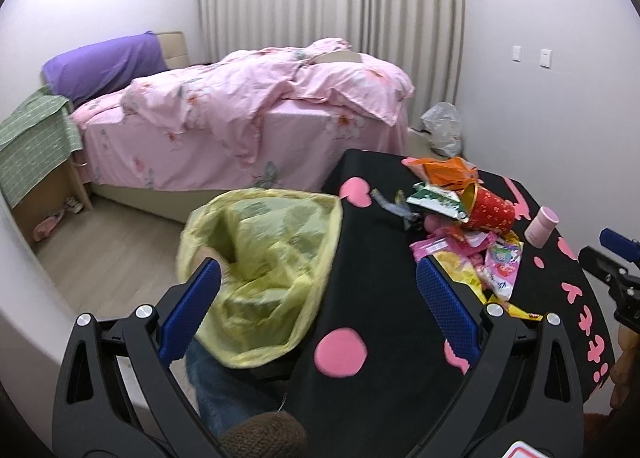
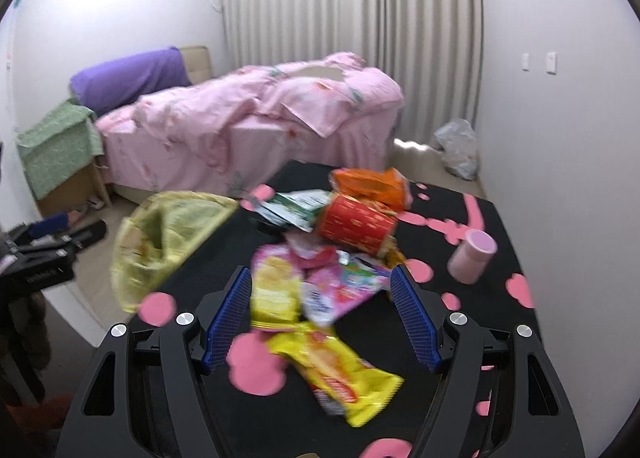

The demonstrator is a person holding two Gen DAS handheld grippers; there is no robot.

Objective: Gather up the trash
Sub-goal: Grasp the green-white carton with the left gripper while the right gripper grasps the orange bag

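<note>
Left gripper (image 1: pixel 318 290) is spread wide, nothing between its blue ribbed pads. It hovers over the near-left edge of the black table with pink spots (image 1: pixel 376 242), straddling the table edge and the yellow-green plastic trash bag (image 1: pixel 264 258). The bag sits just off the table's left edge, mouth open and facing up, touching or nearly touching the edge; can't tell which.

Right gripper (image 2: pixel 322 306) is also spread wide and empty. It hangs low over the trash pile on the table. In the right wrist view the crumpled yellow snack wrapper (image 2: pixel 336 366) lies between the fingers, closest to the camera. Just beyond it sit a pink-and-yellow snack packet (image 2: pixel 274 286) and a pink-and-white candy packet (image 2: pixel 340 290), overlapping each other.

Farther back in the pile: a red paper cup with gold print (image 2: pixel 358 224) on its side, a green-and-white wrapper (image 2: pixel 298 208) to its left, and an orange plastic bag (image 2: pixel 370 182) behind it. All touching or overlapping.

A small pink cylindrical container (image 2: pixel 472 256) stands upright to the right of the pile, apart from it.

Background: bed with pink floral bedding (image 1: pixel 240 114), purple pillow (image 1: pixel 104 66), and a white plastic bag (image 1: pixel 442 128) on the floor by the curtain.

Right wrist view is motion-blurred; print on the wrappers is unreadable.
</note>
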